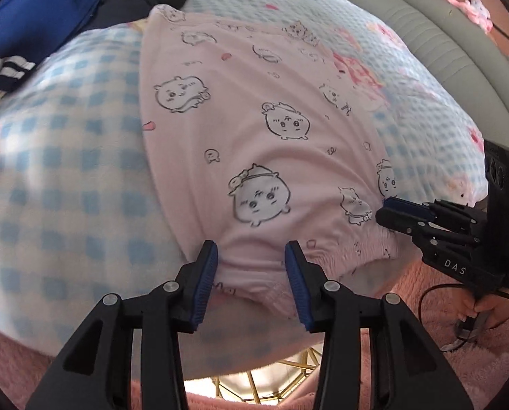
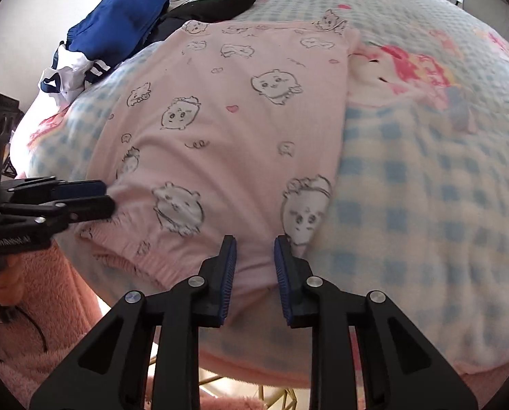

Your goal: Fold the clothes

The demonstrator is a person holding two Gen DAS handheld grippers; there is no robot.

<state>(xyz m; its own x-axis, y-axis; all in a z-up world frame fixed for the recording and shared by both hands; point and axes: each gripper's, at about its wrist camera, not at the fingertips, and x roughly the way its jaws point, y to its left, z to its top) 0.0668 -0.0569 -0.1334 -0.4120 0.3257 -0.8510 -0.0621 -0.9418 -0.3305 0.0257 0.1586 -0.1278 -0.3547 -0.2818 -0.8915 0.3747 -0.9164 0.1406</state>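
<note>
A pink garment [image 1: 254, 130] [image 2: 227, 130] printed with cartoon animals lies folded flat on a blue-and-white checked blanket [image 1: 66, 171] [image 2: 425, 205]. Its gathered elastic edge faces me. In the left wrist view, my left gripper [image 1: 251, 249] is open over the near left part of that edge, with pink cloth lying slack between its blue pads. My right gripper [image 2: 255, 242] is open as well, straddling the near right corner, its pads clear of the cloth. Each gripper also appears side-on in the other's view: the right gripper [image 1: 387, 210] and the left gripper [image 2: 105, 195], both at the garment's near edge.
A pile of dark blue, black and white clothes [image 1: 42, 10] [image 2: 117, 17] lies at the far left of the bed. A grey padded edge [image 1: 425, 34] runs along the far right. A fluffy pink sleeve [image 1: 425, 335] and a hand [image 1: 479, 307] are at the near side.
</note>
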